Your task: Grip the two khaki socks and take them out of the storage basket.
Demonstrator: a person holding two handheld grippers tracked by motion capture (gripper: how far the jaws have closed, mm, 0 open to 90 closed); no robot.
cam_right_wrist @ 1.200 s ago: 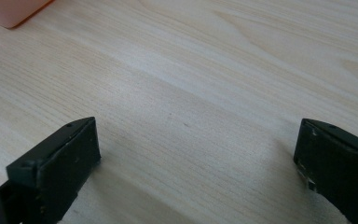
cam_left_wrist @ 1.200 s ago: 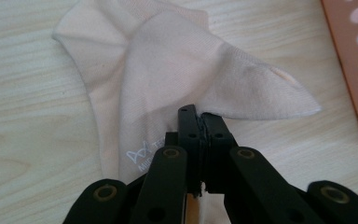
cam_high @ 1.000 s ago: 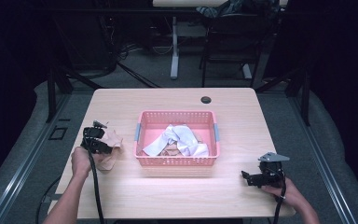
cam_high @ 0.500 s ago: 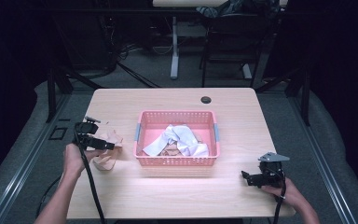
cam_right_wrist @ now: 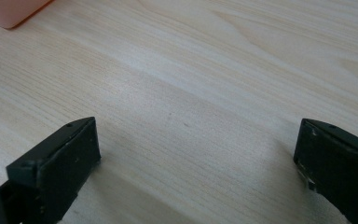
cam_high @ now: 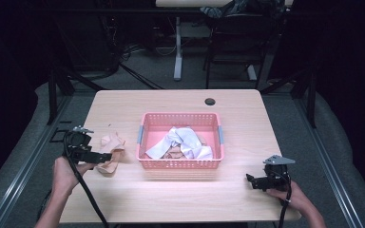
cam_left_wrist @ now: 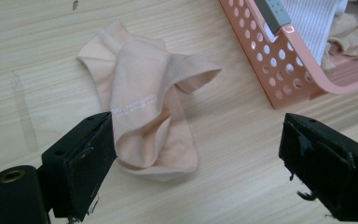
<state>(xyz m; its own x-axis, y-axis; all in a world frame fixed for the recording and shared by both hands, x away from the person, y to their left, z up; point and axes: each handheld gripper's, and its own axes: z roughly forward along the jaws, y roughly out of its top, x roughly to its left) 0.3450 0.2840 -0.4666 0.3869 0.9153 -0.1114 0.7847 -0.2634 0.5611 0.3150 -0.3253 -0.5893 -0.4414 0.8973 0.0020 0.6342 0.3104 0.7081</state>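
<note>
High view: left gripper [cam_high: 105, 156] near the table's [cam_high: 247, 114] left edge, jaws have just been opening, now spread, nothing pinched. Peach sock [cam_left_wrist: 147, 119] lies crumpled on the wood just beside the pink basket's [cam_high: 180, 164] left wall. Right gripper [cam_high: 251, 180] spread over bare wood by the front right corner.

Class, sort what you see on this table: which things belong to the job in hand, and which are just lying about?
In the job:
- peach sock on the table
- left tongs, just opened, above the sock
- pink basket
- clothes in the basket

Lying about:
- right tongs, open over bare wood
- black grommet
</note>
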